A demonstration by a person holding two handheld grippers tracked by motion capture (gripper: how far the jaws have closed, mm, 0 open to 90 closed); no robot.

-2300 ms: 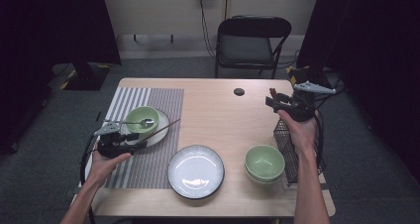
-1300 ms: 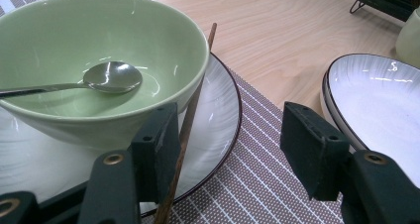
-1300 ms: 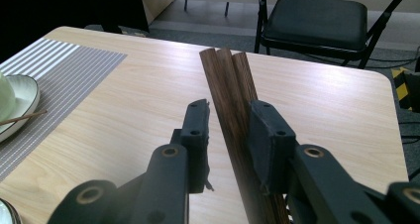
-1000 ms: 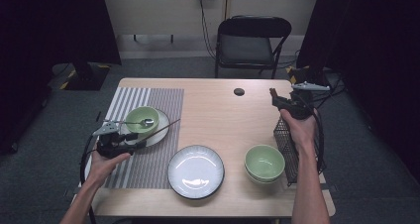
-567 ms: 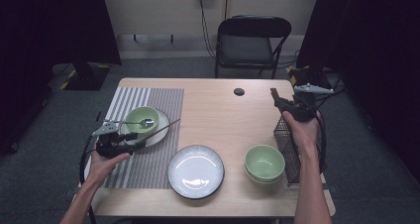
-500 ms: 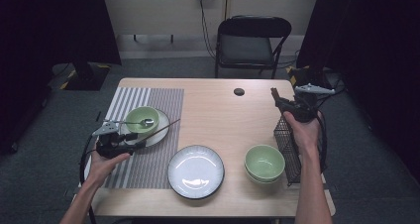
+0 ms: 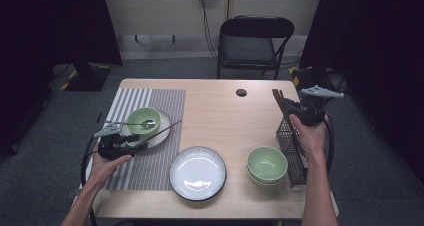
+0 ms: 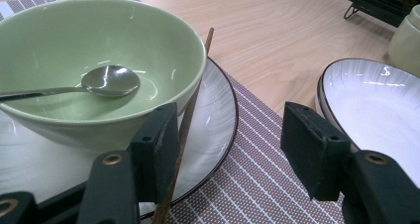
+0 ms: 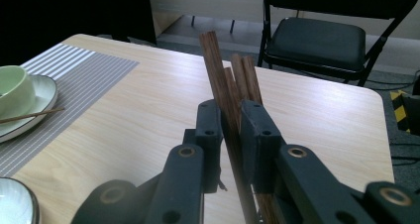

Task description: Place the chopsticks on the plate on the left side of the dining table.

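Chopsticks (image 9: 233, 85) clamped in right hand-held gripper (image 9: 231, 122), near-upright, tips up; left hand-held gripper (image 8: 228, 140) open.

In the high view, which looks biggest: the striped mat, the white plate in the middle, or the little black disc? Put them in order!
1. The striped mat looks biggest.
2. The white plate comes next.
3. The black disc looks smallest, though it lies farther from the camera.

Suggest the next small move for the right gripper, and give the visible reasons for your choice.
Probably lift the chopsticks straight up, clear of the wire basket. The right gripper has just been closing and its jaws now clamp the bundle, whose lower ends seem to sit in the basket; one chopstick already lies on the plate.
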